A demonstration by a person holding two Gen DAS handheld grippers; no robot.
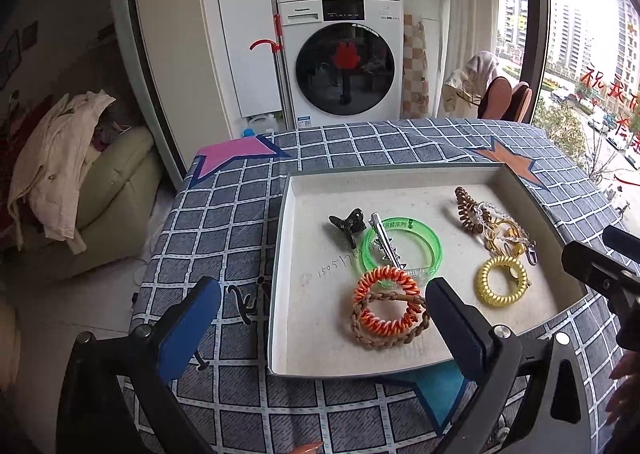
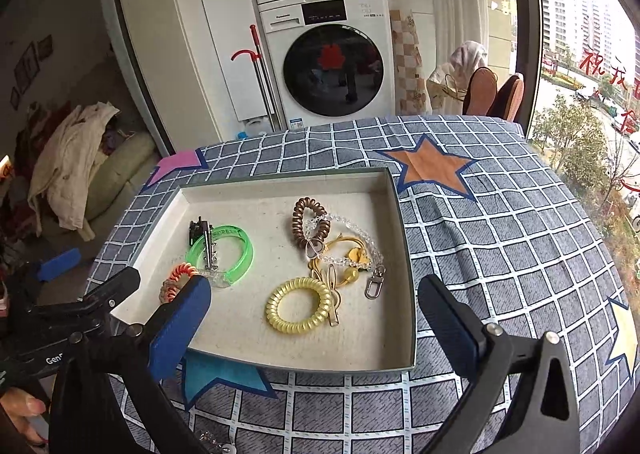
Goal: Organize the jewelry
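I see the shallow grey tray [image 1: 280, 254] resting on the checked cloth of the desk [image 2: 500, 234]. No earlier view was supplied.

Left gripper [image 1: 320, 318]: jaws wide apart, nothing between the pads; it hovers at the tray's near left corner. Right gripper [image 2: 316, 322]: jaws likewise fully apart and empty, hovering over the tray's near edge.

Tray contents, left wrist view:
- The orange coil hair tie [image 1: 387, 296] lies at 6 o'clock, overlapping a tan braided band [image 1: 380, 334].
- The green bangle [image 1: 402, 242] sits near centre with a silver clip [image 1: 386, 240] lying across it.
- The black claw clip [image 1: 349, 225] is at its 10 o'clock, touching.
- The yellow coil tie [image 1: 502, 280] lies at 4 o'clock.
- The brown coil tie [image 1: 470, 210] lies at 1 o'clock, tangled with a clear bead bracelet [image 2: 344, 230] and gold pieces.
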